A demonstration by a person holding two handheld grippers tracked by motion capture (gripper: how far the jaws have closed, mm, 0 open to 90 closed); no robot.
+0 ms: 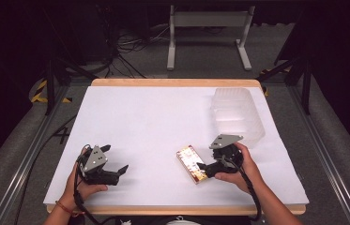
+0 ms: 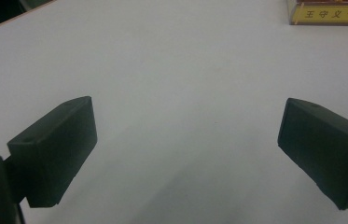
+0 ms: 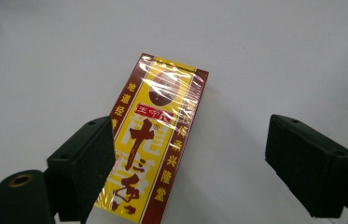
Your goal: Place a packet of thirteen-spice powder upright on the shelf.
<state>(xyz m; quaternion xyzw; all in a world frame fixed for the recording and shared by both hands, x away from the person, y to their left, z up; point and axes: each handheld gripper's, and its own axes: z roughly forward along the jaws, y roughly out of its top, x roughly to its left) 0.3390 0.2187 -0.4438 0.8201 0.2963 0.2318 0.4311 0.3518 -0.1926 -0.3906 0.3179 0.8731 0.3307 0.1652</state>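
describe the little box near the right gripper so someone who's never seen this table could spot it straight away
Start at the white table and find the clear plastic tub at its far right. Come toward the person's edge from there: the box lies flat just left of the right gripper, whose jaws stand open. It is the only colourful thing there, a slim yellow carton with dark red borders, red lettering and shiny wrap.

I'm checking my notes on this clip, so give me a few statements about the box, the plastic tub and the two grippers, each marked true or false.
1. The yellow and red box lies flat on the white table. True.
2. The right gripper is clamped shut on the box. False: its jaws stand open, apart from the box.
3. The clear plastic tub sits at the table's far right. True.
4. The left gripper holds the box. False: it is open over bare table.
5. The box is inside the tub. False: it lies on the table, nearer the person.
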